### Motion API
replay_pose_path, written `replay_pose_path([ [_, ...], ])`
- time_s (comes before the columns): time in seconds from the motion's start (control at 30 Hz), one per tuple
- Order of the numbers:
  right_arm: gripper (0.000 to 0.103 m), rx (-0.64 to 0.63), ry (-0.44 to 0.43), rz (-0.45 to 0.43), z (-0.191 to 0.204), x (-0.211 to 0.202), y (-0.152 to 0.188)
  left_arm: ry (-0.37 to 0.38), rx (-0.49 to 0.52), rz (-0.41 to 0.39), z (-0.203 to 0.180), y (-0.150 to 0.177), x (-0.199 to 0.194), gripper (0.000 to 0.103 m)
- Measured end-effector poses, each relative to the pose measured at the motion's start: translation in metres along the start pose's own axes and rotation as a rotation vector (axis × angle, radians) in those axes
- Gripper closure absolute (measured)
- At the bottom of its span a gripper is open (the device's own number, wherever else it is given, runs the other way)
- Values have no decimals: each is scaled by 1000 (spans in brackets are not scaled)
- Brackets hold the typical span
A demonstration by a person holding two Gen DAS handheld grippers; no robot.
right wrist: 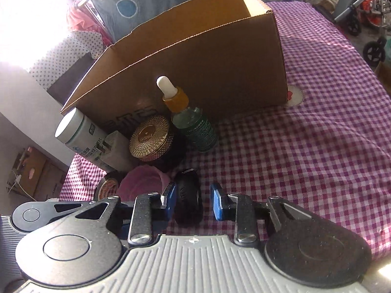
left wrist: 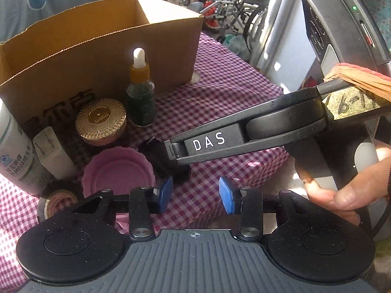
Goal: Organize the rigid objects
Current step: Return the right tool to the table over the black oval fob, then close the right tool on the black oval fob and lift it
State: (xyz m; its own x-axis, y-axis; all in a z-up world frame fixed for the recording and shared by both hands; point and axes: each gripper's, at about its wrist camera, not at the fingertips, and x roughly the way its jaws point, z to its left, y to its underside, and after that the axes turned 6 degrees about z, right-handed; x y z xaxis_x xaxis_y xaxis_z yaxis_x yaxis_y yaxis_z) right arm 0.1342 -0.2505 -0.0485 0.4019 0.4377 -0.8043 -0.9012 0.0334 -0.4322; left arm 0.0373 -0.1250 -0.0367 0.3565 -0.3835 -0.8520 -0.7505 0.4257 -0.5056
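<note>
Both tongs low, level: left tongs (left wrist: 195, 195) parted, empty; right tongs (right wrist: 193, 204) parted.

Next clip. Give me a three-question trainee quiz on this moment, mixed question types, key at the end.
1. True or false: the dropper bottle stands upright in front of the cardboard box.
2. Multiple choice: what lies between the open fingers of the right gripper? A) tape roll B) small black object C) gold jar
3. Fill in: the left gripper is ____ and holds nothing.

Key:
1. True.
2. B, the black object; the tape roll and gold jar sit further left.
3. Open.
</note>
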Motion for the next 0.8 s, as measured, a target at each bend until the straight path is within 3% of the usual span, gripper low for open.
replay_pose_path([
  [0.1, 71, -44, 10, 8, 5, 5, -2, -39, 3, 16, -1, 0, 6, 61],
  [0.3, 72, -78, 20, 3, 8, 6, -1, -39, -7, 32, 1, -5, 17, 60],
  [0.63, 77, 37, 14, -27, -20, -18, 15, -5, 61, 13, -18, -7, 26, 58],
  [0.8, 83, 145, -32, -36, -41, -32, 30, 25, 79, 20, -24, -5, 24, 59],
])
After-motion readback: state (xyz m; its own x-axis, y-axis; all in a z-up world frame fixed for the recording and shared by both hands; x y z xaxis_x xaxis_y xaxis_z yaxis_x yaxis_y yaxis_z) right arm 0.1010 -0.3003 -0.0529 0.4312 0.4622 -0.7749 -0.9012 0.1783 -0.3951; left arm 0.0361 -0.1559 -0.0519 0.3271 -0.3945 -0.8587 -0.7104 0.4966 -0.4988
